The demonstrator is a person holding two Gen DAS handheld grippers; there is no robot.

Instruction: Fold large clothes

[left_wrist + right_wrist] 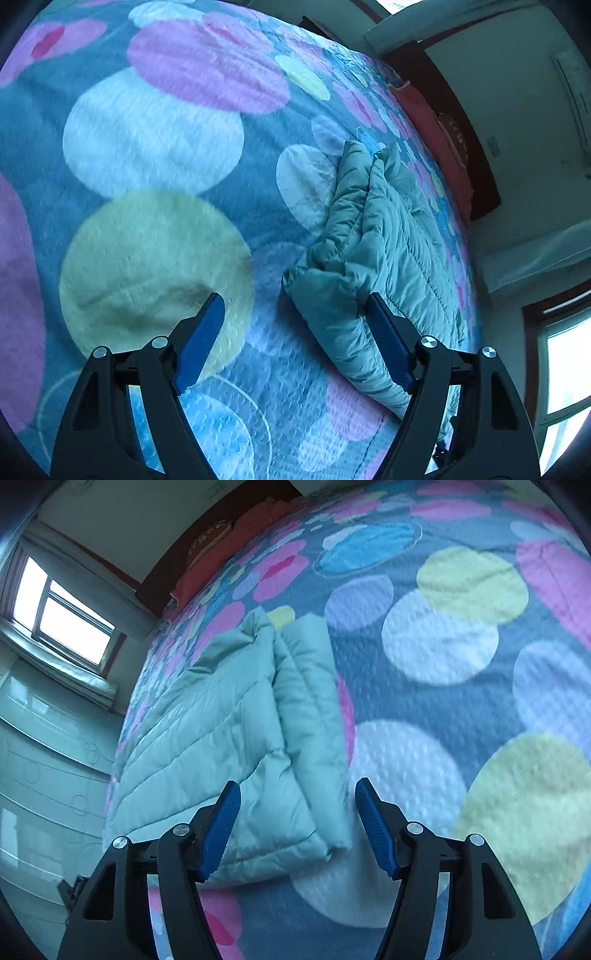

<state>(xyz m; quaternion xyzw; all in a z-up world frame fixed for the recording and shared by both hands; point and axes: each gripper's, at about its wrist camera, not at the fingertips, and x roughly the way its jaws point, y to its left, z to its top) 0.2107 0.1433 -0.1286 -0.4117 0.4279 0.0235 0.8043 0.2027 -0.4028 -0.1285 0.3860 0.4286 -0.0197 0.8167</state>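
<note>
So the left gripper (295,306) has its blue-padded jaws spread wide with nothing pinched between them, just bedspread showing through the gap. Its right pad sits right up against the near corner of the puffer jacket (373,254), though I can't tell if it's actually touching or just overlapping in the view. The left pad hangs over a big pale yellow circle on the bedspread (155,140). The right gripper (297,794) is spread too, and it isn't gripping anything either; between its pads you see the near right corner of the same jacket (236,731), lying loose below them rather than squeezed. The jacket itself is a light teal quilted thing, already folded into a long bundle, lying on the bed with the stitched channels running along its length and a thicker folded roll along one side. In the left wrist view it sits to the right of the gripper, stretching away toward the far end of the bed; in the right wrist view it's on the left, close to the bed's edge. The bedspread (443,638) is blue with big overlapping dots in pink, white, yellow and purple. At the far end there's something red (221,554) against a dark wooden headboard (476,155). A bright window (62,616) shows on the left of the right wrist view, with pale cabinet fronts (48,760) below it.
</note>
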